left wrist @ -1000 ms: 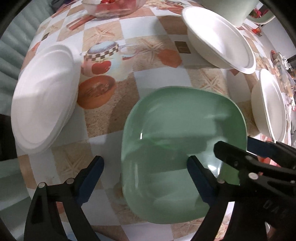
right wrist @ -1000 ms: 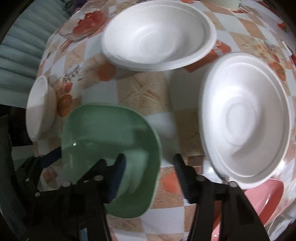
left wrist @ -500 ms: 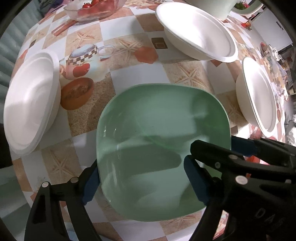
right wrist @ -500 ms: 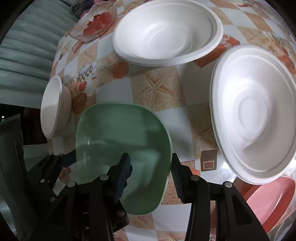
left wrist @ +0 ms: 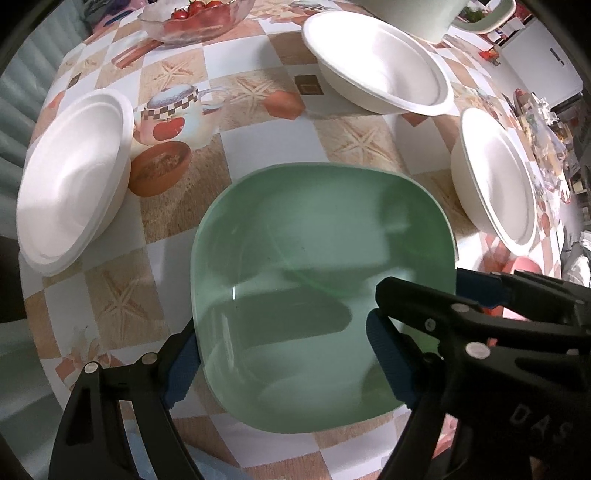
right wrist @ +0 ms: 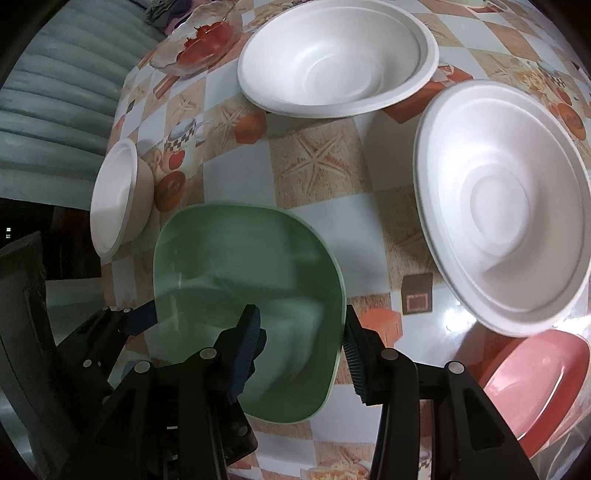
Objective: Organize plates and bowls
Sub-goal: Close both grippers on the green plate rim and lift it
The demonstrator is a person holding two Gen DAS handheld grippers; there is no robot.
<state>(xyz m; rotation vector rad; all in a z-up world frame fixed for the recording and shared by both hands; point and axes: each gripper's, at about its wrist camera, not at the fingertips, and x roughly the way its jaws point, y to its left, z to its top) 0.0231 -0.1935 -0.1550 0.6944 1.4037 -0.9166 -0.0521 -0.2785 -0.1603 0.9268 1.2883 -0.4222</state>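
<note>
A green square bowl hangs just above the checked tablecloth, carried by both grippers. My left gripper is shut on its left side, one pad outside the rim and the other inside the bowl. My right gripper is shut on its right side, again with the rim between its pads. Around it, on the table, stand white foam bowls: one at the left, one at the back and one at the right.
A pink plate lies at the near right, partly under the right white bowl. A glass bowl of tomatoes stands at the far left. The table's rounded edge runs close on the left, with a grey-green cushioned seat beyond it.
Both grippers have closed on the green bowl; the left finger, apart from the rim before, now touches it. The bowl has risen slightly with them, and the white bowls look a little smaller.
</note>
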